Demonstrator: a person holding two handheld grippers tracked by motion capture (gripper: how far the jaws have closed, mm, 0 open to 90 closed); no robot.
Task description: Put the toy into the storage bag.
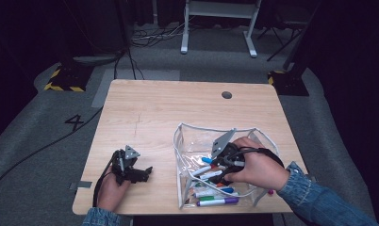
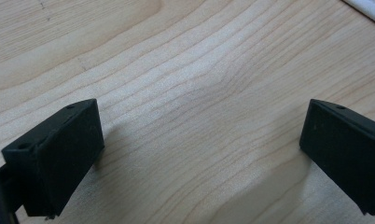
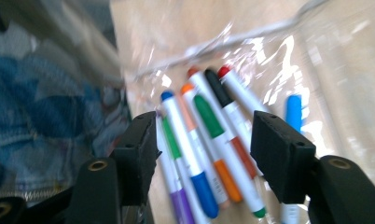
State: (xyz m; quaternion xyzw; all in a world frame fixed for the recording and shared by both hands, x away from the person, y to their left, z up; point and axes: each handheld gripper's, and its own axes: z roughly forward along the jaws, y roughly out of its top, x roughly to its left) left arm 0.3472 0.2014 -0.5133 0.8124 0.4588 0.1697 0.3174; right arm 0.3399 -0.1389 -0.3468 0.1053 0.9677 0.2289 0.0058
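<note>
Light wooden table (image 1: 178, 108), pale grain, rounded corners, standing on grey carpet. Dark round grommet (image 1: 226, 95) set in the top near the far right edge. Clear plastic pouch (image 1: 187, 141) with white piping sits directly on the right half, close to the near edge; its mouth is open upward. Left gripper (image 1: 131, 170) rests on the near left part, apart from the pouch. Strip of grey tape (image 1: 80, 185) on the near left edge.

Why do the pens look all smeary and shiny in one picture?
The right gripper view is motion-blurred, and glare streaks the clear pouch above the markers; the left gripper view shows crisp wood grain on the table; the high view is dark beyond the table.
</note>
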